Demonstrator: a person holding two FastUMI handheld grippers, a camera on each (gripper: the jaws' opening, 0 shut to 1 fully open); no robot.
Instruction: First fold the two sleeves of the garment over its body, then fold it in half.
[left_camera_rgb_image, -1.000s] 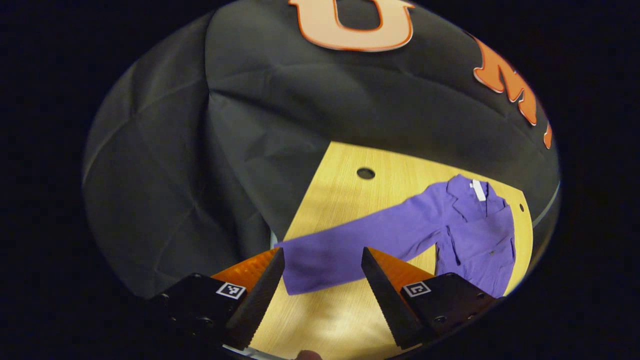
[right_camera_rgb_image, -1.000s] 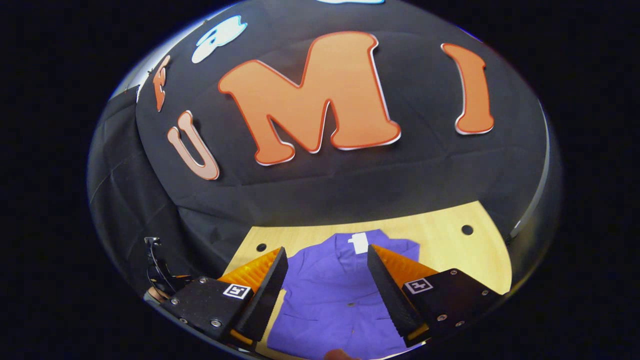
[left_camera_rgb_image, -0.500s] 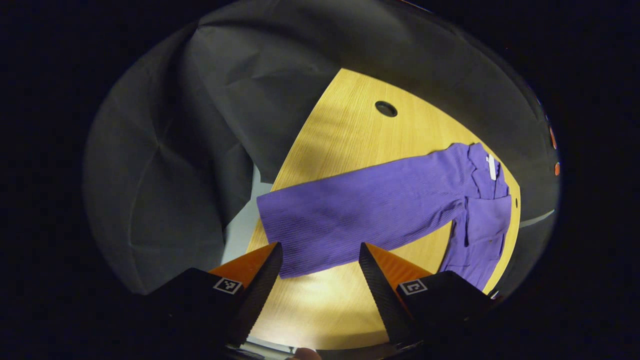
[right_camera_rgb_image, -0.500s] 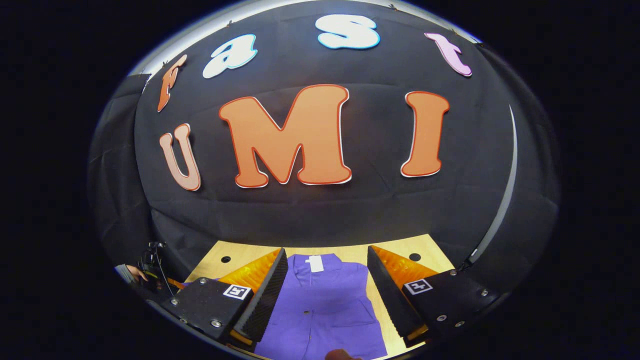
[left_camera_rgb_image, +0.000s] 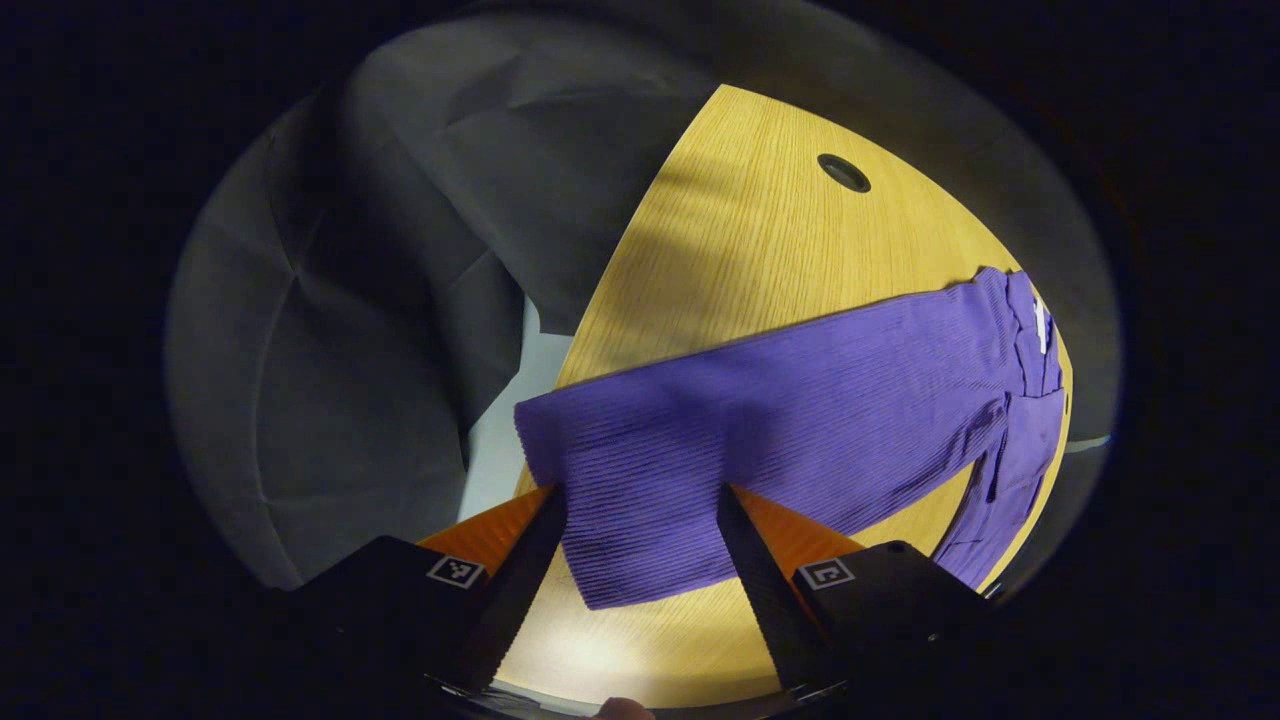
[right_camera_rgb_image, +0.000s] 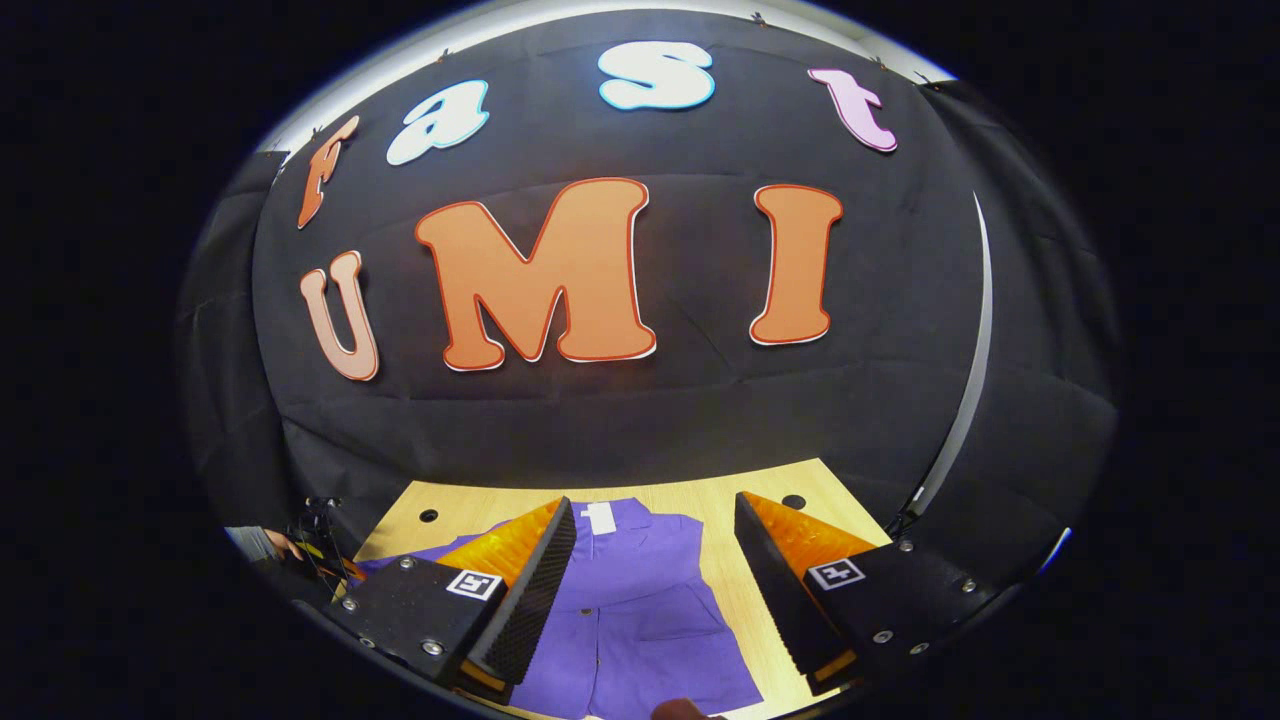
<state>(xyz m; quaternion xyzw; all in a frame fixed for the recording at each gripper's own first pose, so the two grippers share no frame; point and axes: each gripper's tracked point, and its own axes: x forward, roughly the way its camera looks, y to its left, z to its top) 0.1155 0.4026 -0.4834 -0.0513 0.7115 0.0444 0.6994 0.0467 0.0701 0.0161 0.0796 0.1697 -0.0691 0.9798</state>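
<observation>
Purple garment (left_camera_rgb_image: 800, 420) lies flat on the wooden table (left_camera_rgb_image: 760, 250), one sleeve (left_camera_rgb_image: 640, 470) stretched toward 8 o'clock. Left gripper (left_camera_rgb_image: 640, 545) has its jaws wide, straddling the sleeve cuff, no grip. Right gripper (right_camera_rgb_image: 650, 590) has its jaws wide too, over the garment body, collar at 12.

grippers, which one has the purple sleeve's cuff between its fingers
The left gripper: the purple ribbed sleeve ends between its open fingers. The right gripper frames the garment's body instead.
</observation>
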